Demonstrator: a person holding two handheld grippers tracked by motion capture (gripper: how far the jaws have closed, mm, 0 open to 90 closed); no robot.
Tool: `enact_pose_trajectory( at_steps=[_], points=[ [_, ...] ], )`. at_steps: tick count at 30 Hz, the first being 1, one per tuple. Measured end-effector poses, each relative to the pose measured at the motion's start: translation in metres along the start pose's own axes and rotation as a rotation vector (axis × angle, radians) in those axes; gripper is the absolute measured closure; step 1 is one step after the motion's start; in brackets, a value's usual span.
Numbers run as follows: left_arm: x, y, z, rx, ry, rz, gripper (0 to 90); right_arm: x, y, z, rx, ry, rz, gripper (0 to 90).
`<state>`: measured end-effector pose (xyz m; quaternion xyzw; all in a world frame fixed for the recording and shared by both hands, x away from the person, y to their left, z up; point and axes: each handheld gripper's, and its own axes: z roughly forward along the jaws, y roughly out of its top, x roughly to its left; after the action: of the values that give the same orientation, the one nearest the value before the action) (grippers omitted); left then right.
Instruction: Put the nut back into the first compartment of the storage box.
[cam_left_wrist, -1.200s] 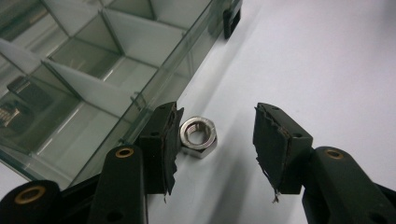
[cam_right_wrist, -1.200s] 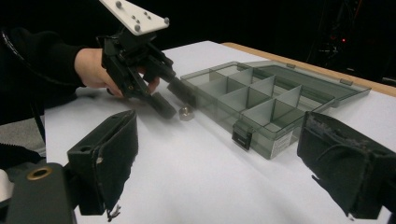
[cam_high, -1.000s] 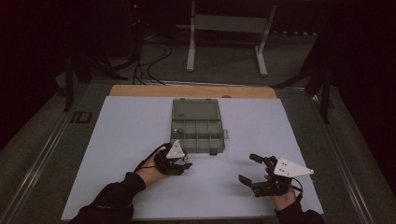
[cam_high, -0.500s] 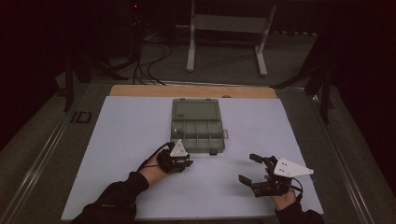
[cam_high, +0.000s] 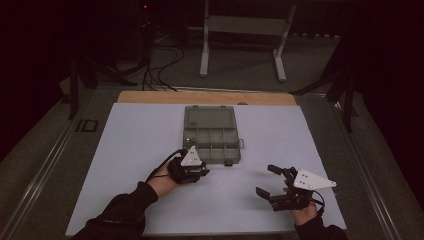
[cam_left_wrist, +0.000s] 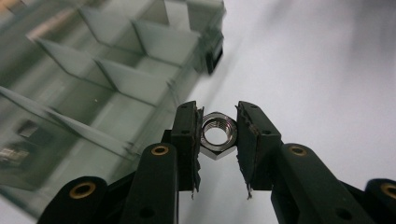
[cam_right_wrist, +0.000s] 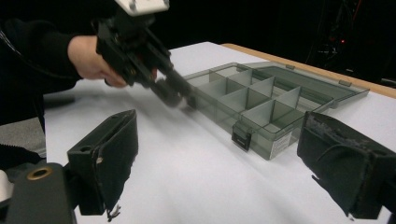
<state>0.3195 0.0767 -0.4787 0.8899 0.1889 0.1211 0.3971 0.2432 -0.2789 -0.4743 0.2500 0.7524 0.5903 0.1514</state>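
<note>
A hex nut (cam_left_wrist: 215, 135) pinched in the left gripper (cam_left_wrist: 217, 140), just beside the compartment box (cam_high: 212, 135).

The steel nut sits clamped between the two black pads, its threaded bore facing the gripper's camera, clear of the white table (cam_high: 125, 150) and close to the near corner of the smoky-clear box (lid folded flat behind it, its dividers blurred in the left gripper view). In the high view the left gripper (cam_high: 192, 167) hovers at the box's front edge, the hand behind it angled in from the lower left, sleeve dark. The right gripper (cam_high: 272, 182) rests well apart toward the table's right, jaws spread wide with nothing between them, aimed toward the box.
</note>
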Motion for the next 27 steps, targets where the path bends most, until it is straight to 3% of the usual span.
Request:
enact_pose_trajectory(
  at_steps=[9, 15, 22, 27],
  points=[
    [0.019, 0.025, -0.040, -0.075, 0.077, 0.001, 70.3, 0.000, 0.000, 0.000, 0.002, 0.000, 0.005, 12.5],
    [0.039, 0.040, -0.060, -0.122, 0.142, -0.030, 70.3, 0.000, 0.000, 0.001, 0.003, 0.003, -0.002, 12.5],
    [0.065, 0.044, -0.065, -0.165, 0.214, -0.109, 70.3, 0.000, 0.000, 0.001, 0.003, 0.006, 0.002, 12.5],
    [0.079, 0.042, -0.055, -0.163, 0.246, -0.163, 70.3, 0.000, 0.000, 0.002, 0.007, 0.006, 0.005, 12.4]
  ],
)
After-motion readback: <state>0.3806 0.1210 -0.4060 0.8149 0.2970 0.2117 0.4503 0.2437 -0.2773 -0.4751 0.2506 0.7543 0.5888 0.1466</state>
